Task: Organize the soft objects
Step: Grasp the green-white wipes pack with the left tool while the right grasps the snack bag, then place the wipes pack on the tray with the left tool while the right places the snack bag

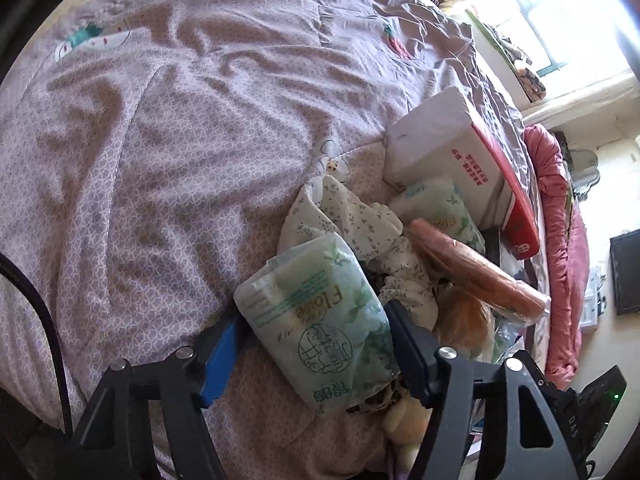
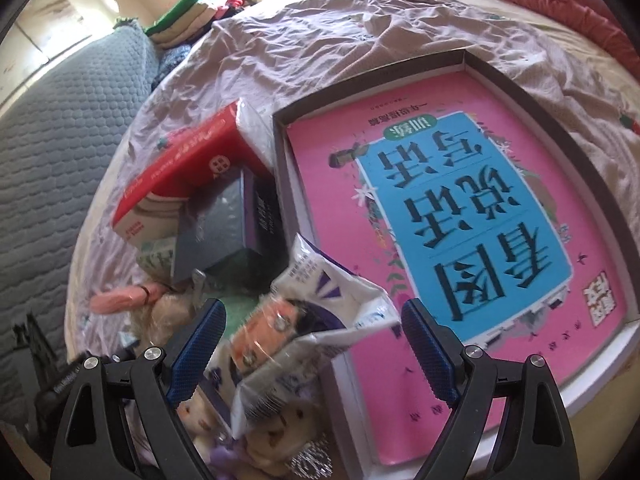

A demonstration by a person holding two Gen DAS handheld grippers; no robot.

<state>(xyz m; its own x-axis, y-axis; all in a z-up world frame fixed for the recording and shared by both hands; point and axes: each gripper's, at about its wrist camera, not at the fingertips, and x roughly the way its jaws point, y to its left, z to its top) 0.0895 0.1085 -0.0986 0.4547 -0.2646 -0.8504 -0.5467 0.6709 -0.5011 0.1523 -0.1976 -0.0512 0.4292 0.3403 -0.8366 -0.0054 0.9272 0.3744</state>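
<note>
In the left wrist view my left gripper (image 1: 312, 320) has its jaws around a green tissue pack (image 1: 320, 328) lying on the bed; whether the fingers press it I cannot tell. Behind it lie a floral cloth (image 1: 352, 216), a second green tissue pack (image 1: 440, 204), a wrapped sausage-shaped bread (image 1: 476, 268) and a red-and-white tissue box (image 1: 448, 148). In the right wrist view my right gripper (image 2: 312, 332) is open around a white and purple snack packet (image 2: 320, 292) that leans on the rim of a shallow box (image 2: 600, 184) holding a pink book (image 2: 460, 208). Plush toys (image 2: 276, 432) lie below.
A dark grey box (image 2: 224, 232) and the red tissue box (image 2: 192, 168) lie left of the shallow box. A wrinkled mauve quilt (image 1: 180, 140) covers the bed. A pink duvet (image 1: 560, 220) lies at the far side. Folded clothes (image 2: 188, 16) are stacked at the back.
</note>
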